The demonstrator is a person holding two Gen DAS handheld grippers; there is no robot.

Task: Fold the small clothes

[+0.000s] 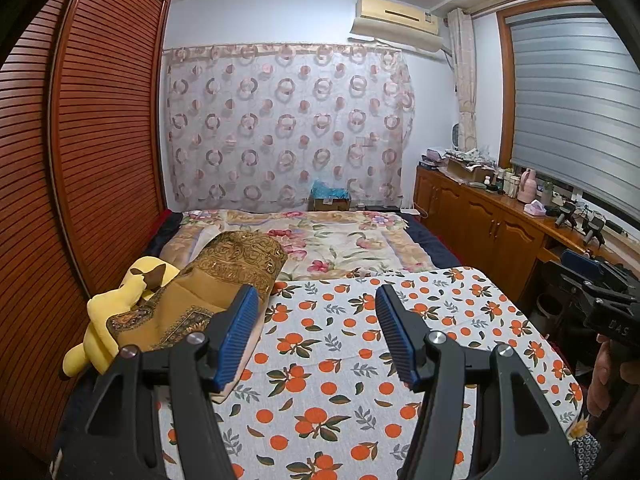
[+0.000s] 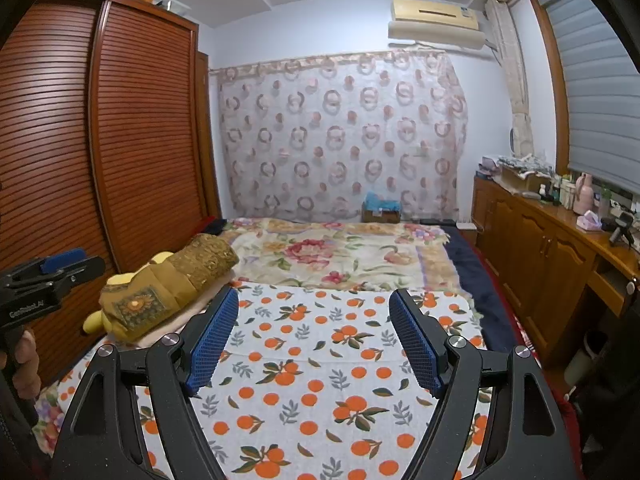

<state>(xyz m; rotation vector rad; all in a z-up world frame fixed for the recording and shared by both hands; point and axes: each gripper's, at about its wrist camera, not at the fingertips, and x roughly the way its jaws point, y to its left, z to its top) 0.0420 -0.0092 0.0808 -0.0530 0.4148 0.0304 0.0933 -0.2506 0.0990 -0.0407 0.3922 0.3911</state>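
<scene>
A white cloth with an orange-fruit print (image 1: pixel 340 360) lies spread flat on the bed; it also shows in the right wrist view (image 2: pixel 320 380). My left gripper (image 1: pixel 314 300) is open and empty, held above the cloth. My right gripper (image 2: pixel 314 304) is open and empty, also above the cloth. The right gripper shows at the right edge of the left wrist view (image 1: pixel 600 280). The left gripper shows at the left edge of the right wrist view (image 2: pixel 52 268). No small garment is visible apart from the printed cloth.
A folded brown patterned blanket (image 1: pixel 208 292) and a yellow plush toy (image 1: pixel 116 312) lie at the bed's left side. A floral blanket (image 1: pixel 328 244) covers the far bed. A slatted wooden wardrobe (image 1: pixel 80 160) stands left; a cluttered wooden cabinet (image 1: pixel 500 220) stands right.
</scene>
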